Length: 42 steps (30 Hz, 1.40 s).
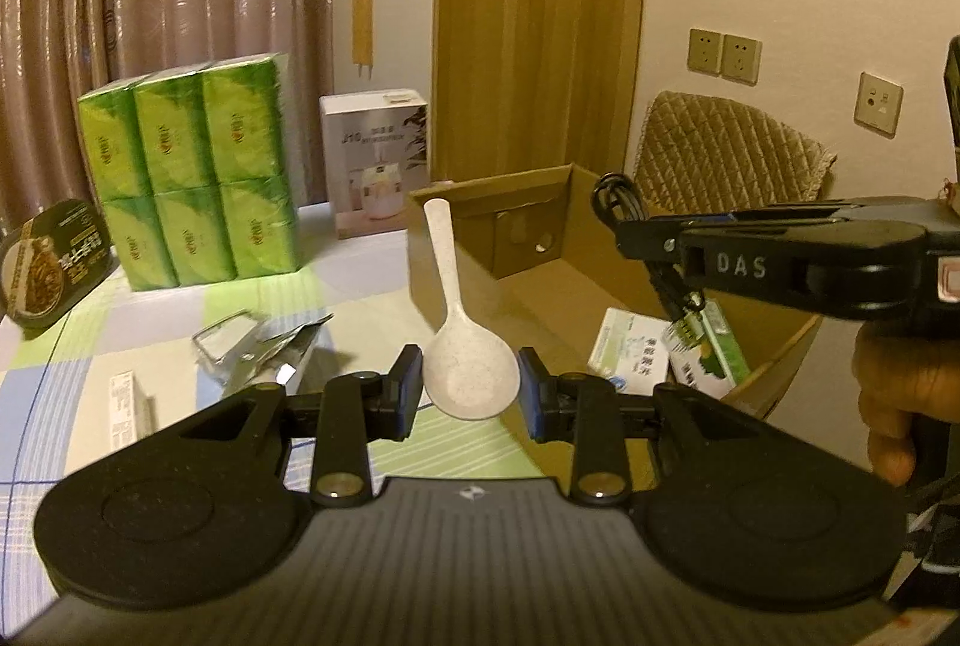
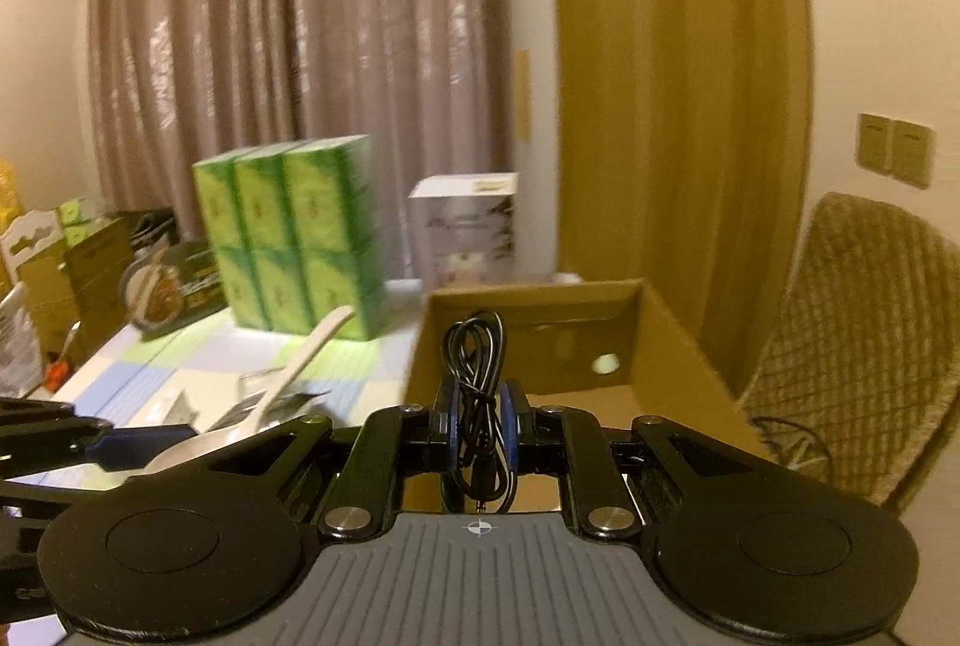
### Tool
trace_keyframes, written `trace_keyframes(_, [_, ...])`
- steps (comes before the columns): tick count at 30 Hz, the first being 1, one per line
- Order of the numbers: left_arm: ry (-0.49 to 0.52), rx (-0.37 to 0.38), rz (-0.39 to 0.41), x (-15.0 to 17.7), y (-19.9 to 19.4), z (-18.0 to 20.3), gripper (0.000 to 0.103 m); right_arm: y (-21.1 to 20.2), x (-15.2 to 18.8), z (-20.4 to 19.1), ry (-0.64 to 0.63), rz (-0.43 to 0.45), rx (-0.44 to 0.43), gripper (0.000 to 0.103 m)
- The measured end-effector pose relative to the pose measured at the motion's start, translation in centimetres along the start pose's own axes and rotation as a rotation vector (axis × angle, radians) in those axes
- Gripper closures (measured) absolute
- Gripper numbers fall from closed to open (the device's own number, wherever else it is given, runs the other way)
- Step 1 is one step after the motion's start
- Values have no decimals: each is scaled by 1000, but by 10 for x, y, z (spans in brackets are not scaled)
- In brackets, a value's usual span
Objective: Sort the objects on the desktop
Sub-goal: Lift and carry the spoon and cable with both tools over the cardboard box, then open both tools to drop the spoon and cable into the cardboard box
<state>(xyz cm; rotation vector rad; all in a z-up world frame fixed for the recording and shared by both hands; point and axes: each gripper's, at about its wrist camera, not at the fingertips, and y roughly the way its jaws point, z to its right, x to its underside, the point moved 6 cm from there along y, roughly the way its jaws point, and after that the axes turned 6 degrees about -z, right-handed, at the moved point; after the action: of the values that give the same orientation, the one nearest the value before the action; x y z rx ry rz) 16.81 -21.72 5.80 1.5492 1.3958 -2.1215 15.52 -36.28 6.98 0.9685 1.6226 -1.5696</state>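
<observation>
My left gripper [image 1: 471, 385] is shut on a white speckled rice spoon [image 1: 462, 346], held by its bowl with the handle pointing up and away, above the table beside an open cardboard box [image 1: 540, 238]. The spoon also shows in the right wrist view [image 2: 288, 376]. My right gripper [image 2: 478, 433] is shut on a coiled black cable [image 2: 477, 394] and holds it over the box [image 2: 570, 322]. From the left wrist view the right gripper [image 1: 624, 220] reaches in from the right above the box, the cable [image 1: 615, 199] at its tip.
Inside the box lie a white-blue carton [image 1: 633, 349] and a green carton [image 1: 711, 346]. On the checked tablecloth [image 1: 360, 274] are a green tissue pack [image 1: 192, 172], a white appliance box [image 1: 375, 160], a noodle bowl [image 1: 51, 265], foil packets [image 1: 258, 346] and a small box [image 1: 129, 403]. A padded chair [image 2: 858, 334] stands at the right.
</observation>
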Motion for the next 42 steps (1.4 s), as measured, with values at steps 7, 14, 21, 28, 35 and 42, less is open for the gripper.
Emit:
trace_keyframes(7, [4, 53, 12, -11, 8, 25, 75, -7, 7, 39, 32, -10, 72, 92])
trace_keyframes(14, [19, 93, 15, -20, 17, 48, 75, -12, 16, 56, 48, -25, 92, 92])
trace_keyframes(21, [27, 115, 1, -22, 29, 65, 75, -12, 17, 62, 60, -30, 96, 92])
trace_keyframes(28, [21, 120, -13, -23, 41, 72, 75, -11, 18, 69, 76, -38, 107, 92])
trace_keyframes(35, [8, 126, -23, -23, 50, 73, 75, -12, 19, 72, 86, -38, 108, 92])
trace_keyframes(42, [0, 162, -58, -22, 65, 79, 51, -10, 21, 76, 94, -45, 111, 92])
